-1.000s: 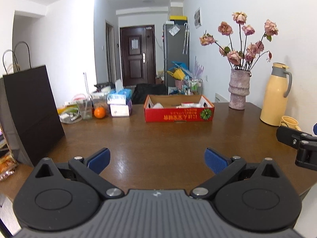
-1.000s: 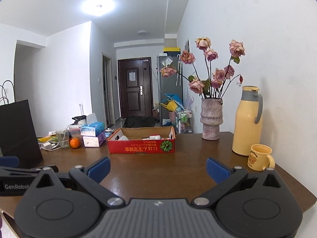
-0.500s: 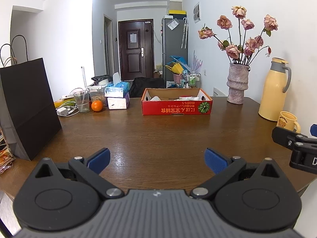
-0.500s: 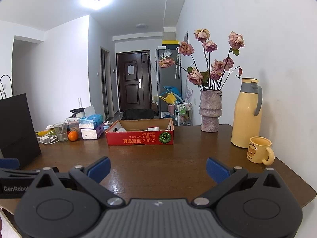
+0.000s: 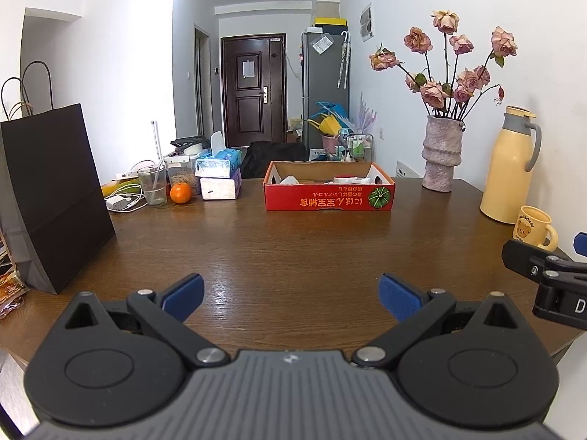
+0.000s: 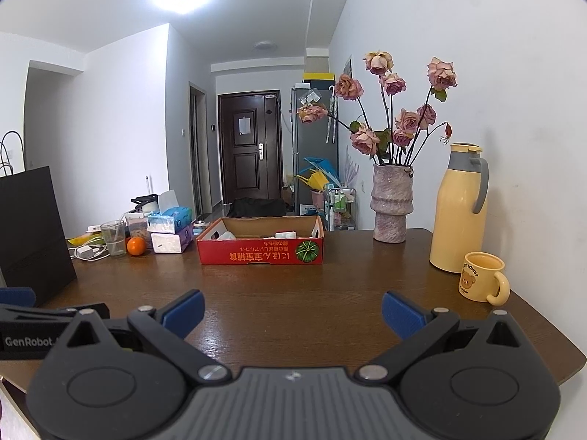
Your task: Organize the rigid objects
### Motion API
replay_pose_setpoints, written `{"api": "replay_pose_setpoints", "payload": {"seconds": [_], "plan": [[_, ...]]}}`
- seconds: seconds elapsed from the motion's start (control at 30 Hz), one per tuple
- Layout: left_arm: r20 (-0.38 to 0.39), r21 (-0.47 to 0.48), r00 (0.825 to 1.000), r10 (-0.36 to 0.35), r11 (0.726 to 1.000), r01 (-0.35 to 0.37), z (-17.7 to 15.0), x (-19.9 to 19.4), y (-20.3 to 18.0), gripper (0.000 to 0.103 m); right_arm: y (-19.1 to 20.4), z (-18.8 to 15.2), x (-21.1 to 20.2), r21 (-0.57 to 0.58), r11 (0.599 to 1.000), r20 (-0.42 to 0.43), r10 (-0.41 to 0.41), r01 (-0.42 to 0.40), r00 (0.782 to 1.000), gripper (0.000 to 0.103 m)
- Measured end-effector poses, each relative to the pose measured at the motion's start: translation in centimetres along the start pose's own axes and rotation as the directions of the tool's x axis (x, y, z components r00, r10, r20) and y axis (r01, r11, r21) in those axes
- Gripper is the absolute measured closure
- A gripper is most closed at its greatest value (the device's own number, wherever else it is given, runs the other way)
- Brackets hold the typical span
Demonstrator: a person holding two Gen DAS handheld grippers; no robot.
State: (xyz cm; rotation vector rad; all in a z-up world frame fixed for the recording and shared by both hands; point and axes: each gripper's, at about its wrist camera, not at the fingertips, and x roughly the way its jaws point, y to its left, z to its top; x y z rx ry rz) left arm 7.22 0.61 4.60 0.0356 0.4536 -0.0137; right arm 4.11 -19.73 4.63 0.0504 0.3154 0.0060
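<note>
A red cardboard box (image 5: 329, 192) (image 6: 261, 245) with several small items inside sits at the far middle of the brown table (image 5: 293, 249). A yellow thermos (image 5: 510, 165) (image 6: 460, 207) and a yellow bear mug (image 5: 533, 226) (image 6: 480, 277) stand at the right. An orange (image 5: 180, 193) (image 6: 136, 246), a glass (image 5: 151, 185) and tissue packs (image 5: 219, 178) sit at the far left. My left gripper (image 5: 290, 293) is open and empty over the near table. My right gripper (image 6: 291, 311) is open and empty beside it.
A black paper bag (image 5: 55, 198) stands at the table's left edge. A vase of dried roses (image 5: 440, 154) (image 6: 390, 203) stands by the right wall. A white charger with cable (image 5: 121, 201) lies near the glass. The table's near edge runs under both grippers.
Both grippers have drawn back and risen slightly, so the table objects look farther away. Both stay open and empty.
</note>
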Motion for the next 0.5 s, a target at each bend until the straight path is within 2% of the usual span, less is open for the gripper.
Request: {"api": "replay_pose_setpoints", "payload": {"seconds": [0.5], "plan": [[0.010,-0.024,0.999,-0.031,0.999,0.031,-0.33,-0.10,0.60,0.000,0.18,-0.36,0.35,-0.020,1.000,-0.010,0.000,-0.001,1.000,0.000]]}}
